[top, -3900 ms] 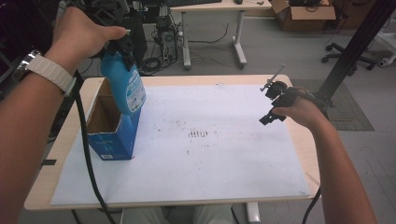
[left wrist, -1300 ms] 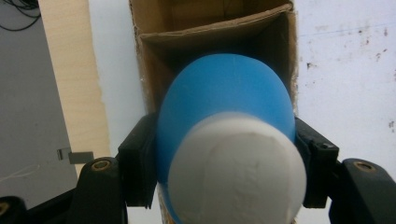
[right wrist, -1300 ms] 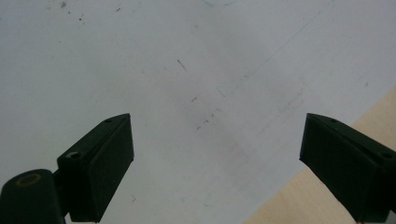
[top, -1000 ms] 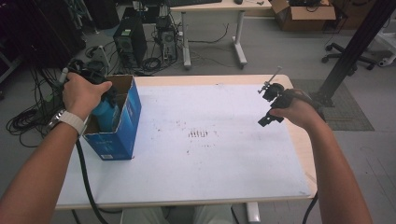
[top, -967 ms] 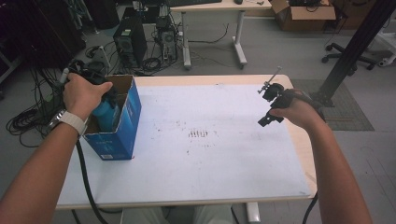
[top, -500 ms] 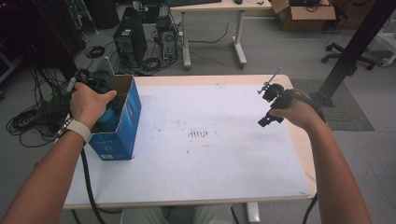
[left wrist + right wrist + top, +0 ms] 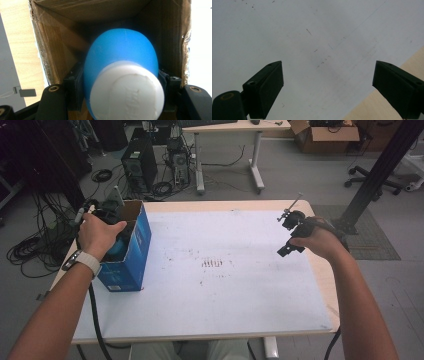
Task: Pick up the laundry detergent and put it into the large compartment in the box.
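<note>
A blue cardboard box (image 7: 131, 255) stands open-topped at the table's left edge. My left gripper (image 7: 120, 92) reaches down into it, shut on a blue bottle (image 7: 120, 55) with a white cap (image 7: 127, 95). The brown inner walls of the box (image 7: 62, 50) surround the bottle. In the high view a hand covers most of that gripper, and a bit of the blue bottle (image 7: 118, 249) shows under it. My right gripper (image 7: 286, 235) hovers over the right side of the white sheet (image 7: 225, 285). Its jaws stand wide open on nothing (image 7: 328, 85).
The white sheet covers most of the wooden table (image 7: 322, 285). A black cable (image 7: 95, 315) runs from the left gripper over the front edge. Behind the table are computer towers (image 7: 135, 165), floor cables, another desk (image 7: 225, 127) and a black post (image 7: 375, 175).
My left hand has sunk with the blue bottle from above the box down into it. The right hand and its gripper have kept still.
</note>
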The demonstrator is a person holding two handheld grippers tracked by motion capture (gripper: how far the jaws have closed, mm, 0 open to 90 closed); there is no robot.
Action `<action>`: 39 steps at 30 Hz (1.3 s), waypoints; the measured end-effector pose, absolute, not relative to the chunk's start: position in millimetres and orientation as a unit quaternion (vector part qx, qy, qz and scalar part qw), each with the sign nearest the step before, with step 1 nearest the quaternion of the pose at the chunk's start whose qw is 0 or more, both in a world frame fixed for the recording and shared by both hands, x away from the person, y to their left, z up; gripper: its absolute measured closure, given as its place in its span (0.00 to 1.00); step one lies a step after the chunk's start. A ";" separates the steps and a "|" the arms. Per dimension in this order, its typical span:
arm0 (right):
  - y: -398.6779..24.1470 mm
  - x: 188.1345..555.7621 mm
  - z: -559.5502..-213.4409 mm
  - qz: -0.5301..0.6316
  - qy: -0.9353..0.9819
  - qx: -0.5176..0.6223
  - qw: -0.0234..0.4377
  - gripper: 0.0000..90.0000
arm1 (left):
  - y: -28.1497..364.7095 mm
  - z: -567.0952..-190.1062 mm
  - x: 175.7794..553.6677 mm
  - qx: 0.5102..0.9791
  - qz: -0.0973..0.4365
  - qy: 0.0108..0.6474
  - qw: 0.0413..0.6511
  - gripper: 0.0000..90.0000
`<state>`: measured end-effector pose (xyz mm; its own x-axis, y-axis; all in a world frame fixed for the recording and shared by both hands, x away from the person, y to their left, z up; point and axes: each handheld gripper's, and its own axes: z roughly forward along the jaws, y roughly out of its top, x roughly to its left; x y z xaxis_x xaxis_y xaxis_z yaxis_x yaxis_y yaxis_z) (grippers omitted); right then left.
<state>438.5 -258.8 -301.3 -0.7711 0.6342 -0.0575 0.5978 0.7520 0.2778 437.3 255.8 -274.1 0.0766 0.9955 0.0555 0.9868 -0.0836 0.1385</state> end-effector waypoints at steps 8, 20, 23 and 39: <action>-261.1 437.4 -303.0 0.123 0.932 0.332 0.072 0.11 | 256.7 -275.0 437.4 0.733 0.070 0.676 0.035 0.41; -261.4 436.1 -302.4 0.121 0.933 0.332 0.073 0.11 | 258.7 -274.5 436.8 0.729 0.070 0.679 0.039 0.37; -262.1 435.6 -302.1 0.121 0.932 0.333 0.074 0.11 | 259.6 -273.8 436.6 0.728 0.070 0.680 0.040 0.35; -261.4 431.8 -298.9 0.122 0.932 0.331 0.076 0.11 | 259.7 -263.9 430.9 0.728 0.072 0.680 0.051 0.31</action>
